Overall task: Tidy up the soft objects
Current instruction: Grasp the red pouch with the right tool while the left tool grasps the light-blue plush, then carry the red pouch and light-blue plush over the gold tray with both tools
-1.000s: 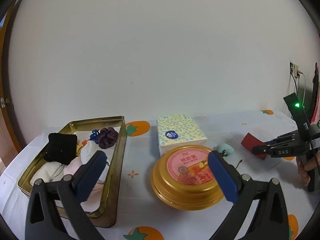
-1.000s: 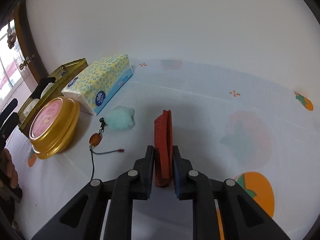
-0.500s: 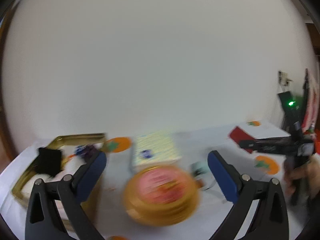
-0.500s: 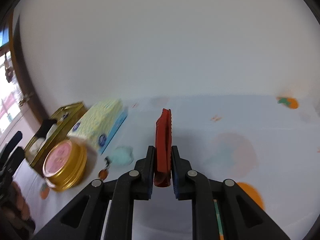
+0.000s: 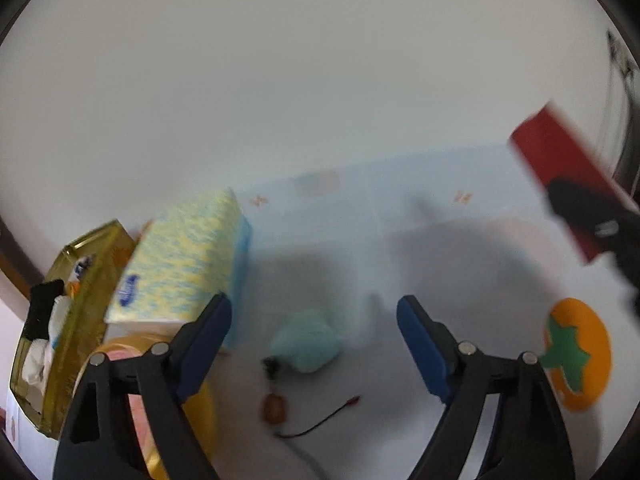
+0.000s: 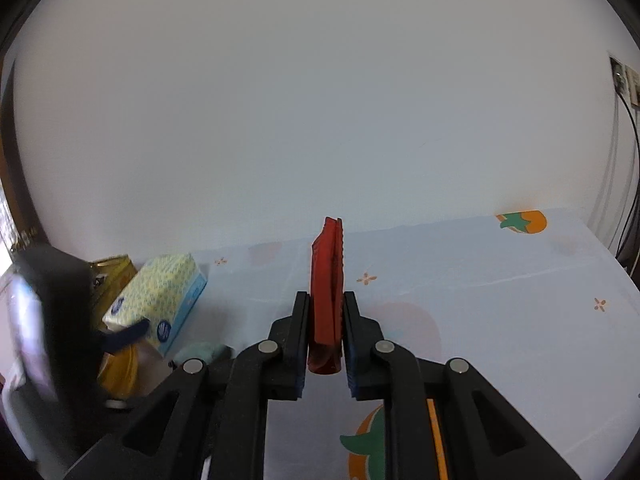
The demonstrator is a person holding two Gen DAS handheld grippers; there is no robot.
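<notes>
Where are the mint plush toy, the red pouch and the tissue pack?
mint plush toy point(image 5: 307, 345), left wrist view, middle of its body.
red pouch point(image 6: 327, 292), right wrist view, its edge above the pads.
tissue pack point(image 5: 180, 264), left wrist view, top face.

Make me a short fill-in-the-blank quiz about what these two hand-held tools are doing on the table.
1. The right tool is clamped on a flat ____ pouch.
2. Between the left tool's closing jaws lies a ____ plush, not yet pinched.
3. The tissue pack lies beside a ____ tin.

Missing words: red; mint-green; gold
</notes>
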